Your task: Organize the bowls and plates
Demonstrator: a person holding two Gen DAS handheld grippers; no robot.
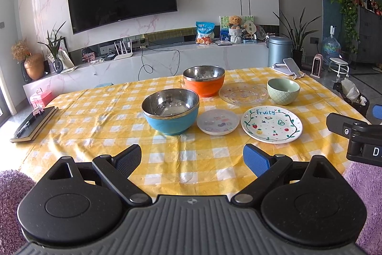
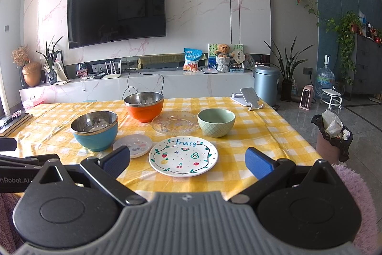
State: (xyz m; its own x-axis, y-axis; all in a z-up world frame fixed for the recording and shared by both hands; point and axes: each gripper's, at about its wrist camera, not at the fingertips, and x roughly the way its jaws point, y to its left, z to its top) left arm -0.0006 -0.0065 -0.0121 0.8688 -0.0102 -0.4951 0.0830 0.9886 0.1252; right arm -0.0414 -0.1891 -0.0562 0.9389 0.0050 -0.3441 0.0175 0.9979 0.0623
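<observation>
Ahead of the right claw, almost square between its two spread fingers, lies the Fruity plate, flat on the yellow checked cloth of the counter and nearest of all the dishes to that claw. It is round, so it has no long axis to line up with; only its low rim offers a grip. Just left of the Fruity plate sits the small white plate, close beside it but apart, and left of that again the blue bowl with its steel lining. Behind the Fruity plate lies the clear glass plate, with the green bowl to its right and the orange bowl to its left and a little farther back. Nothing is stacked yet, so the sorting looks to be at its start.

Both claws are wide apart at the fingers and hold nothing. The left claw hangs over the near edge of the counter, well short of the dishes, and faces the gap between the blue bowl and the small white plate; from it the Fruity plate lies ahead and to the right. The right claw is therefore the nearer one for the Fruity plate, while the left is better placed for the blue bowl. Whichever plate goes first, I judge the fingers must come down low over its rim, since every plate lies flush on the cloth.
</observation>
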